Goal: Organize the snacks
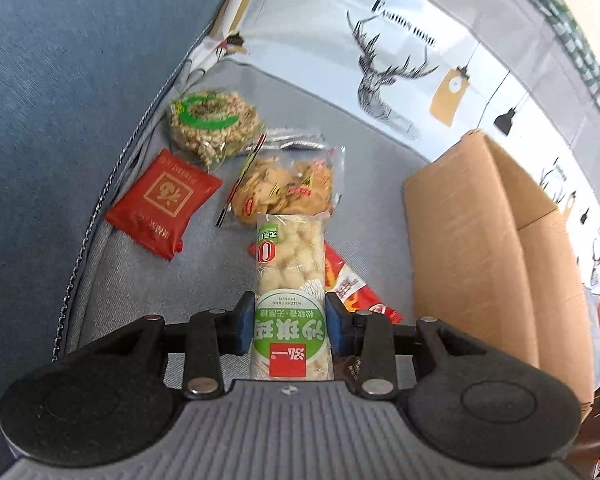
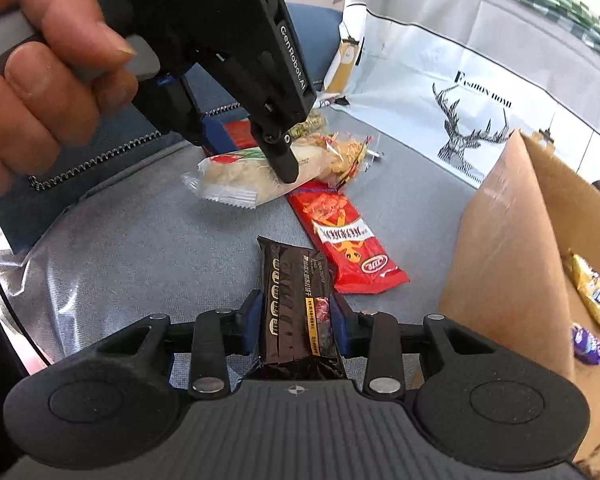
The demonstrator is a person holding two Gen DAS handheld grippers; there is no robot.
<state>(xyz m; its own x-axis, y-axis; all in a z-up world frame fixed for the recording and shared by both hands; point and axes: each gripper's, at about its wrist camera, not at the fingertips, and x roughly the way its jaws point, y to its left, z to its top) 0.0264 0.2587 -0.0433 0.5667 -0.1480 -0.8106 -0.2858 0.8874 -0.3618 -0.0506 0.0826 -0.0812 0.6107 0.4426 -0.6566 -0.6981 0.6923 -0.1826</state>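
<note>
We see home living space, likely sofa corner. Blue upholstered cushion (image 1: 80,80) with zipper seam, grey fabric seat (image 1: 148,288) below. Printed cloth (image 1: 400,40) behind, deer drawing and "Fashion Home" lettering, hanging-lamp motifs. Packaged snacks (image 1: 288,188) scattered on seat, plain cardboard box (image 1: 472,248) beside them. We note daylight glare, no workshop gear.

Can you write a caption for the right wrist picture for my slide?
Right gripper clamps a dark bar beside the cardboard box.
</note>
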